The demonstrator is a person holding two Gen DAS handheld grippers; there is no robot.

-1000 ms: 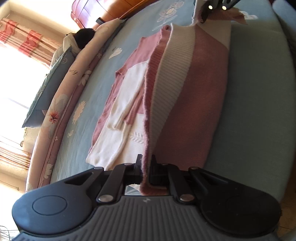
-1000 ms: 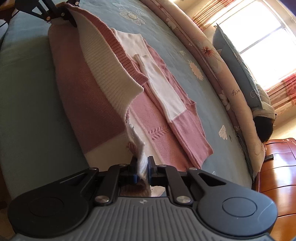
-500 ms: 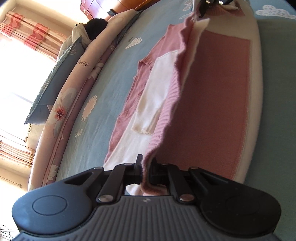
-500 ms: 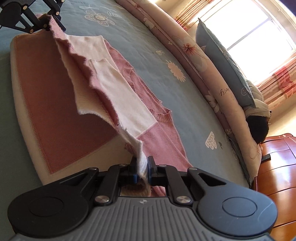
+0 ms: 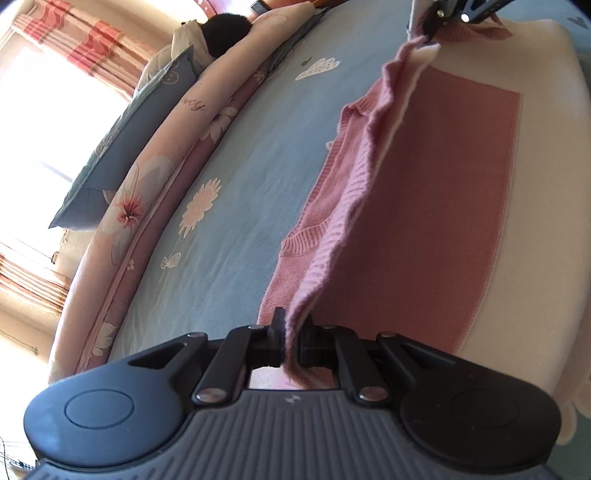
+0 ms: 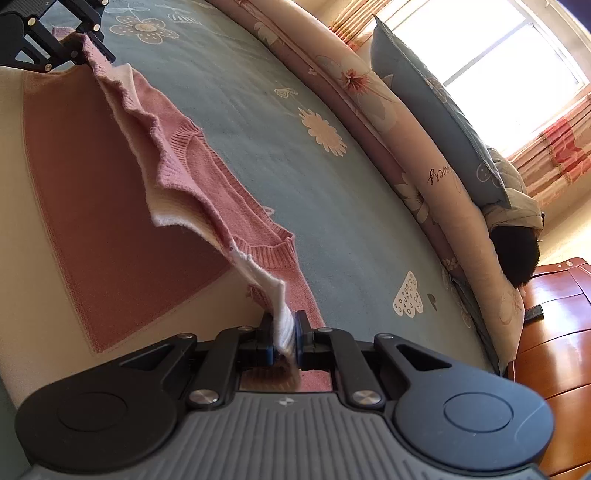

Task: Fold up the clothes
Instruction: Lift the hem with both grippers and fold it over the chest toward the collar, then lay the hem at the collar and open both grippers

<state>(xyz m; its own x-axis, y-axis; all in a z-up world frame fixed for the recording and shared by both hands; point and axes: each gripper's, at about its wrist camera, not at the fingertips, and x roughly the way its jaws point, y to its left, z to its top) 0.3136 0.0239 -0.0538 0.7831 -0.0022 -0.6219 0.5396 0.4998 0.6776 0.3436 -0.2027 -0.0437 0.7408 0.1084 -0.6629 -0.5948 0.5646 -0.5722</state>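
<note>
Knitwear, pink and cream: the sweater (image 5: 436,206) is soft, light and stretchy, sagging between grips, so hold it at the hem edges. It lies near the bed (image 5: 236,184) edge. Left tool (image 5: 291,339) and right tool (image 6: 284,338) are each pressed together on the raised edge, angled downward

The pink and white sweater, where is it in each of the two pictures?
Left wrist view: the sweater runs from the left gripper at bottom centre up to the right gripper at the top.
Right wrist view: the sweater runs from the right gripper at bottom centre up to the left gripper at top left.
Shared landmark: the heart print on the blue bedsheet.
</note>
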